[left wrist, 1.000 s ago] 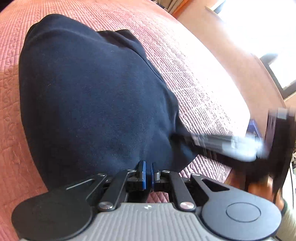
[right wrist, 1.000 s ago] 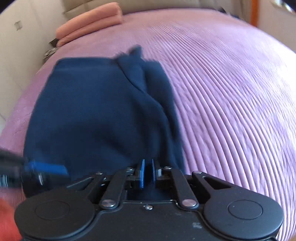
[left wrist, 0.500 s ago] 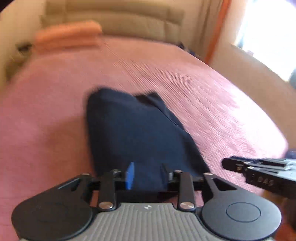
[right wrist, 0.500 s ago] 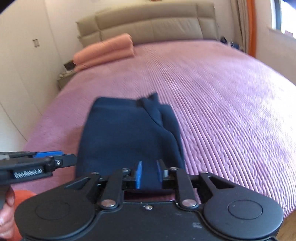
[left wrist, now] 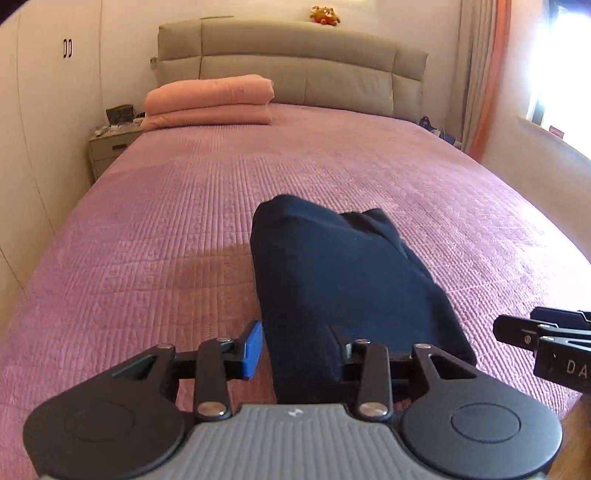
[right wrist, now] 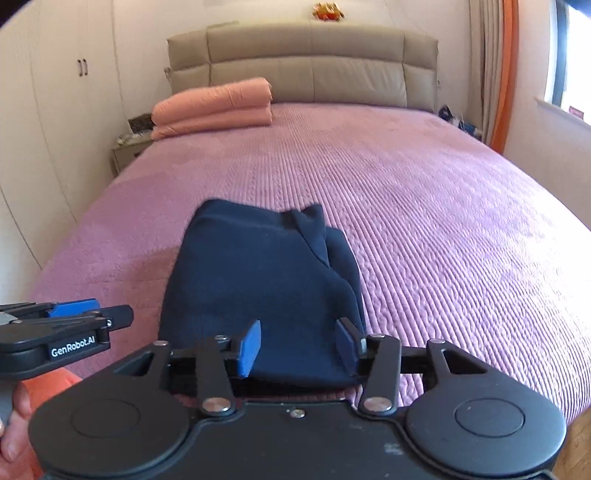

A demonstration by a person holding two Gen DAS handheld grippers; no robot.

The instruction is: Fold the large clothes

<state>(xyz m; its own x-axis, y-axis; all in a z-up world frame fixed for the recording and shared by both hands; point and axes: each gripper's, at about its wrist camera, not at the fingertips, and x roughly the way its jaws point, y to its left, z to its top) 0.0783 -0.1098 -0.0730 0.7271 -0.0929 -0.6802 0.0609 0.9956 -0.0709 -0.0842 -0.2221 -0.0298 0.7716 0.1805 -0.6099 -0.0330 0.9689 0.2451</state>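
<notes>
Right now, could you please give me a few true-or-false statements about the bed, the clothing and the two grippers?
1. The navy garment lies folded on the purple bedspread. True.
2. The left gripper is clamped on the garment. False: its jaws are open and hold nothing.
3. The right gripper is open. True.
4. The folded pink blanket lies on top of the garment. False: it sits apart, up by the headboard.
5. A soft toy sits on the bedspread beside the garment. False: it sits above the headboard.
</notes>
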